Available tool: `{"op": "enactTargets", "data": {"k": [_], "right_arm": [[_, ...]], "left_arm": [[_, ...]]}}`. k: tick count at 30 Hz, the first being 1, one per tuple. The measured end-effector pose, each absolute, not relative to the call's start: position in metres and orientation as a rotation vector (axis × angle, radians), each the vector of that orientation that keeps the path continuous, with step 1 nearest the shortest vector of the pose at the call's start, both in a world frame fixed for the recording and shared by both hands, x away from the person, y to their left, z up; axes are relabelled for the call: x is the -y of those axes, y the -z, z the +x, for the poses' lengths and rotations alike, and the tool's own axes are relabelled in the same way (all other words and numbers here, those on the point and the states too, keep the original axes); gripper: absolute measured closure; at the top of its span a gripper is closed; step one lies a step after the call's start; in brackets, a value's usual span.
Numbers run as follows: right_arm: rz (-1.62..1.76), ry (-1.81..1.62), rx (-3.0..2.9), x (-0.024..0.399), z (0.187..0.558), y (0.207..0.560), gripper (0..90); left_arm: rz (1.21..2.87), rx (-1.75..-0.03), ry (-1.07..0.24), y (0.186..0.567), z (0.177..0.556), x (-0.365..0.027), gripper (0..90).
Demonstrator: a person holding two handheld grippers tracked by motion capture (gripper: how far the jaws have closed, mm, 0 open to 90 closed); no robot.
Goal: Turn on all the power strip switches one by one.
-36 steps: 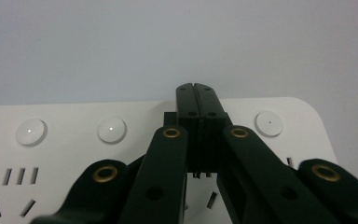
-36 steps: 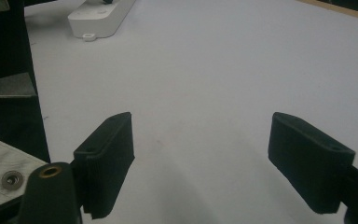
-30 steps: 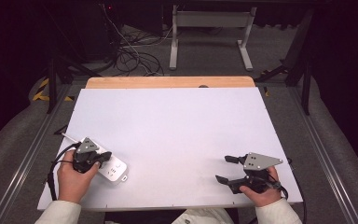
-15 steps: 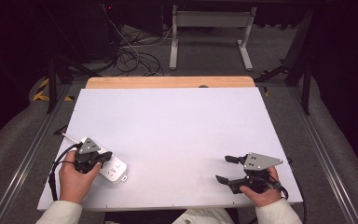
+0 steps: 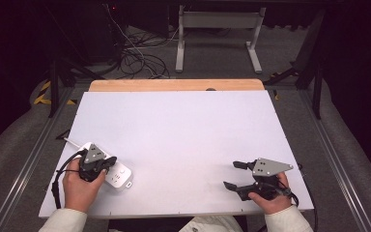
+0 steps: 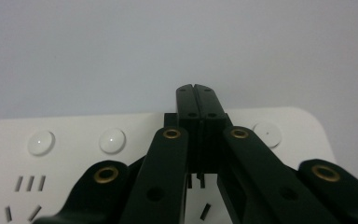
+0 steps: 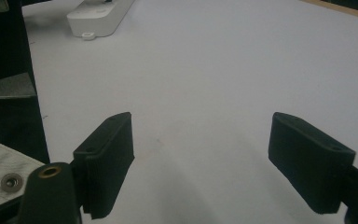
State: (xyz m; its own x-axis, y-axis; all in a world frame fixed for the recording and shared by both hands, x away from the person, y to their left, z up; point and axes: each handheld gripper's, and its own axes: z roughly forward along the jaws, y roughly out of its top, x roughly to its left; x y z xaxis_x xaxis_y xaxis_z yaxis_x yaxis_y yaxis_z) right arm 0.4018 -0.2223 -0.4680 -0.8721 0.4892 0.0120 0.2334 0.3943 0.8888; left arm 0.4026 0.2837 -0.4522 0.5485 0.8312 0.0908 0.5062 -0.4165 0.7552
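The table [image 5: 183, 140] is a wide white sheet with a wooden strip along its 12 o'clock edge, and it carries very little. Its one object, the power strip [image 5: 118, 175], lies at about 8 o'clock near the front edge, under the left gripper [image 5: 107, 163].

Over the last second little has shifted: the strip and the left hand [image 5: 79, 186] sit where they were, and the gripper has only settled a touch lower over the strip. That suggests the work is at a press or a fine placement on the strip, not a carry.

In the left gripper view the jaws are closed tip to tip, with nothing visibly held between them, poised over the strip's top face [image 6: 74, 154] just past its row of round buttons [image 6: 41, 142]. Whether the tips touch the plastic I cannot tell.

The right gripper [image 5: 236, 175] rests at 4 o'clock, well apart from the strip, jaws spread wide and empty.

Nothing on the sheet lies between the two grippers. The left gripper's cable [image 5: 60, 171] loops just beside the strip at 9 o'clock and could snag it.
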Motion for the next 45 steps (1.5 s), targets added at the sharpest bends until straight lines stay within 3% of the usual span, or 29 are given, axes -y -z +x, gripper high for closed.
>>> {"op": "enactTargets", "data": {"k": [21, 30, 45], "right_arm": [[0.636, -1.469, -2.408, 0.222, 0.403, 0.469, 22.8], [0.636, -1.473, -2.406, 0.222, 0.402, 0.468, 22.8], [0.632, -1.474, -2.404, 0.223, 0.402, 0.468, 22.7]], "left_arm": [[2.007, -1.011, -0.556, 0.43, 0.391, -0.285, 90.0], [2.107, -0.921, -0.52, 0.436, 0.386, -0.261, 90.0], [2.188, -0.98, -0.443, 0.453, 0.391, -0.262, 90.0]]}}
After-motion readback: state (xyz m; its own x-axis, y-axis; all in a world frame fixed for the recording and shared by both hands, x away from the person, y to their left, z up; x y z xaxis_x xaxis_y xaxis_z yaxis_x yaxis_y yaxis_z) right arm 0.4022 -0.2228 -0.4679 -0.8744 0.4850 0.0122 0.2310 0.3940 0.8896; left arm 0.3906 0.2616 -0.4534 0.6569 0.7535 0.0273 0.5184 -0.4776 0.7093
